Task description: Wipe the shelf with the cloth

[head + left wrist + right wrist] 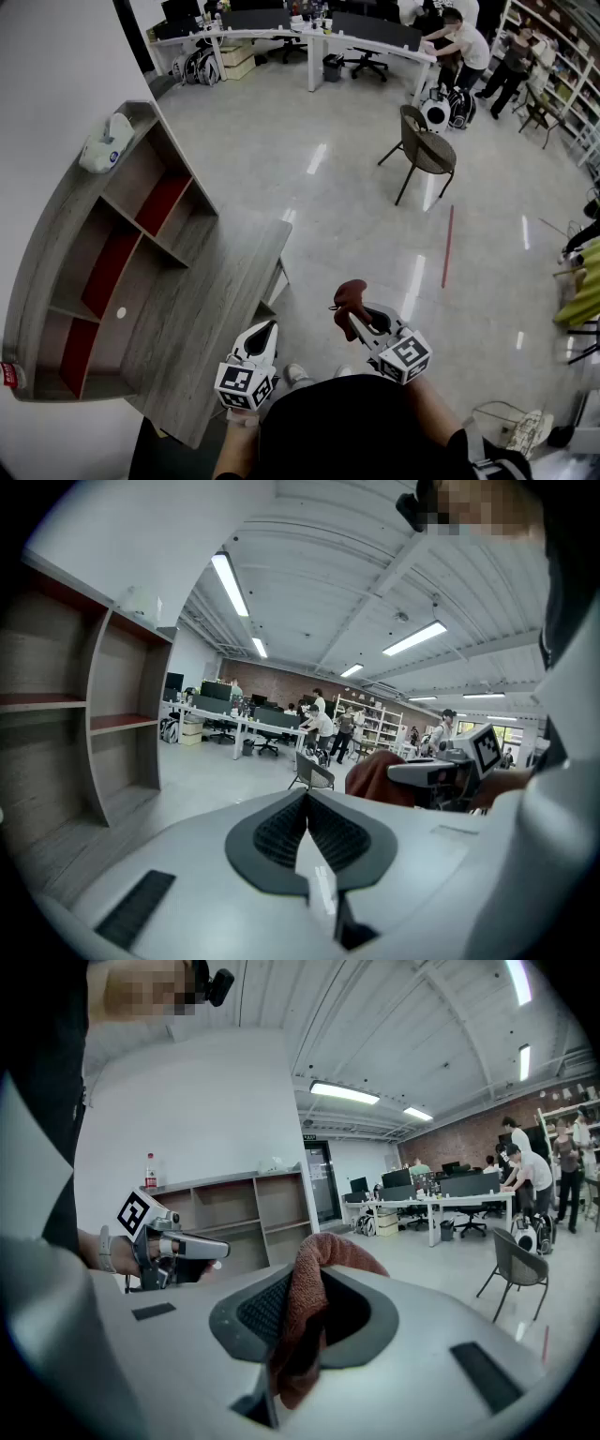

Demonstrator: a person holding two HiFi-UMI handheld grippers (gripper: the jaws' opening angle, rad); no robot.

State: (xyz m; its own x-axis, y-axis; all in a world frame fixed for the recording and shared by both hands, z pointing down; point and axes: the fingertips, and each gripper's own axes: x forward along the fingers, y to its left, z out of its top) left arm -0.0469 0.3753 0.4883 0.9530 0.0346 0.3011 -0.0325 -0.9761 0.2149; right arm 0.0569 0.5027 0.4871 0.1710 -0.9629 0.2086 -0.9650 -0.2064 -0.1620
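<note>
1. Cloth [302,1321], reddish-brown and bunched, sits clamped between the jaws of the right gripper [361,323]. A fold of it humps up above the jaws and the rest hangs down between them.
2. The left gripper [306,803] has its jaws pressed together with nothing between them.
3. Both grippers are held in the air in front of the person's dark-clad body, side by side but apart, over the shiny grey floor [356,197]. The right one is raised slightly ahead of the left.
4. The shelf [141,234] stands to the person's left against a white wall. It is grey wood with red back panels and several open compartments. Neither gripper nor the cloth touches it.
5. A grey wood worktop [220,300] runs out from the foot of the shelf, and the left gripper hangs near its outer edge.
6. A white packet [106,142] lies on top of the shelf at its far end. A small bottle [150,1172] with a red label stands on top at the near end.
7. Farther off, an empty brown chair [427,150] stands alone on the floor. Beyond it are long white desks [309,37] with office chairs, and a few people are gathered at the right by racks of goods.
</note>
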